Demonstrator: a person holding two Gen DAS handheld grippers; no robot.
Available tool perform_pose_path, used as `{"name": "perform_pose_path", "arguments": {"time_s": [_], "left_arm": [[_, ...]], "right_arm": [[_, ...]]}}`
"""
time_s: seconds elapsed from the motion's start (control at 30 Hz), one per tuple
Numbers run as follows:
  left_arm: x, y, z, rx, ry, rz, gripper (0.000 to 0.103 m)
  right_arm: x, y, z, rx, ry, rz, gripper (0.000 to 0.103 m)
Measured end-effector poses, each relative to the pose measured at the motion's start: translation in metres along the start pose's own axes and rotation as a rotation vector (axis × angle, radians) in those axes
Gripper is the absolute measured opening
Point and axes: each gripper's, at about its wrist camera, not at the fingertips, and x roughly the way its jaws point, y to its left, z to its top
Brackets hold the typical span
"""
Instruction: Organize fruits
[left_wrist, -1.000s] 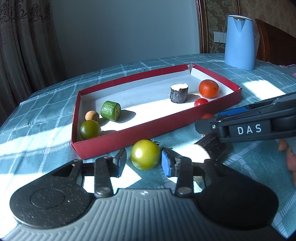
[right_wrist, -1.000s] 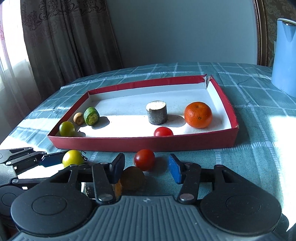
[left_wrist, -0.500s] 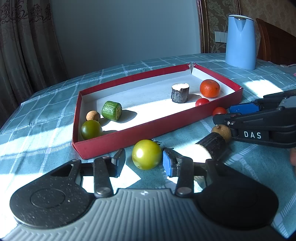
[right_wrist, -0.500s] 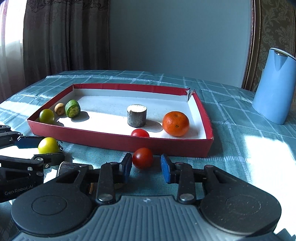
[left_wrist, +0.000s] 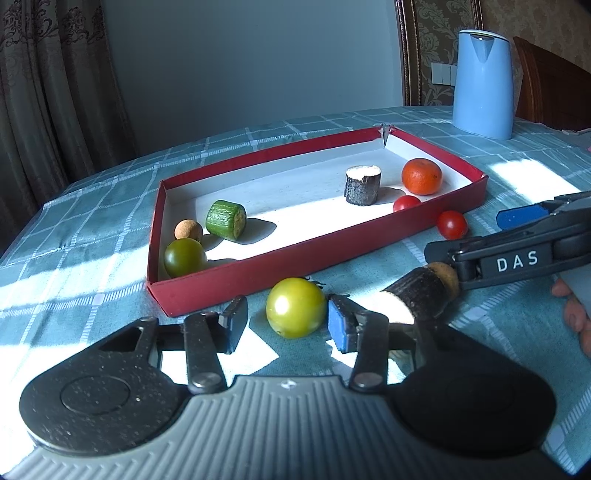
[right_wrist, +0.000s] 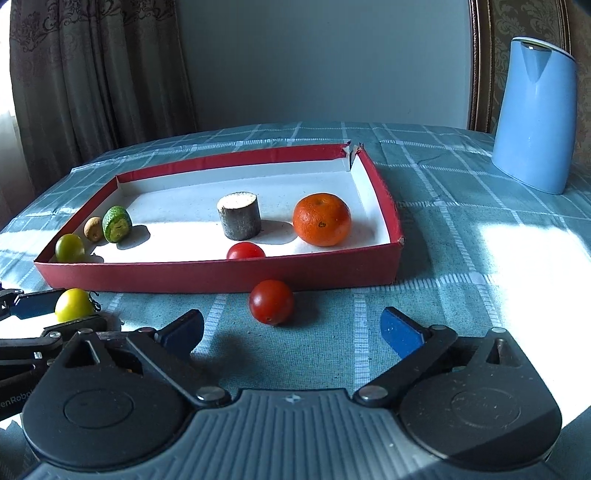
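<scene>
The left gripper (left_wrist: 286, 319) is holding its fingers spread around a yellow tomato (left_wrist: 296, 312) low in the frame. The right gripper (right_wrist: 291, 334) is spreading its fingers wide before a red tomato (right_wrist: 271, 301), lying at center on the worktop (right_wrist: 461, 258) beside the tray (right_wrist: 221, 277).

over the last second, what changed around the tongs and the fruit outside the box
The right tongs opened wide and now face the red cherry tomato on the cloth, gripping nothing. The left tongs stayed open around the yellow-green tomato. The fruit in the red box has not moved.
</scene>
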Motion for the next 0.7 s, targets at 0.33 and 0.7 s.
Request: {"name": "perform_pose_path", "arguments": {"time_s": [0.33, 0.7], "left_arm": [[0.001, 0.003, 0.000, -0.014, 0.004, 0.003, 0.050], [0.002, 0.004, 0.002, -0.034, -0.004, -0.026, 0.045]], "right_arm": [[0.001, 0.002, -0.001, -0.009, 0.010, -0.028, 0.103], [-0.001, -0.004, 0.001, 0.036, -0.023, -0.024, 0.082]]}}
